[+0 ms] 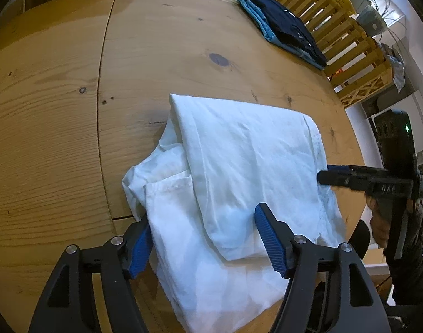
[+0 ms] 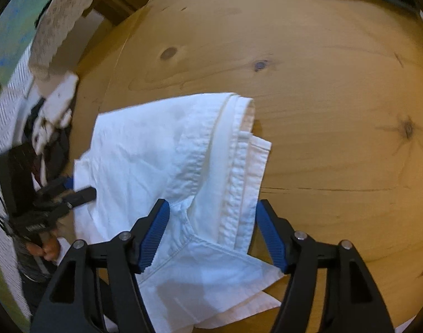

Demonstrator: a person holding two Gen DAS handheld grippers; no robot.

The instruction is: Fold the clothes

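A white garment (image 1: 239, 166) lies partly folded on the wooden table (image 1: 58, 138); it also shows in the right wrist view (image 2: 161, 152), its collar and button edge toward the right. My left gripper (image 1: 203, 238) is open, its fingers straddling the near part of the cloth. My right gripper (image 2: 211, 236) is open over the collar end. The right gripper shows at the garment's right edge in the left wrist view (image 1: 336, 176); there I cannot tell how its jaws stand. The left gripper shows at the garment's left edge in the right wrist view (image 2: 80, 193).
A stack of folded dark and blue clothes (image 1: 283, 25) lies at the table's far right, next to a wooden slatted crate (image 1: 350, 47). A pale lacy cloth (image 2: 58, 25) hangs past the table's left edge.
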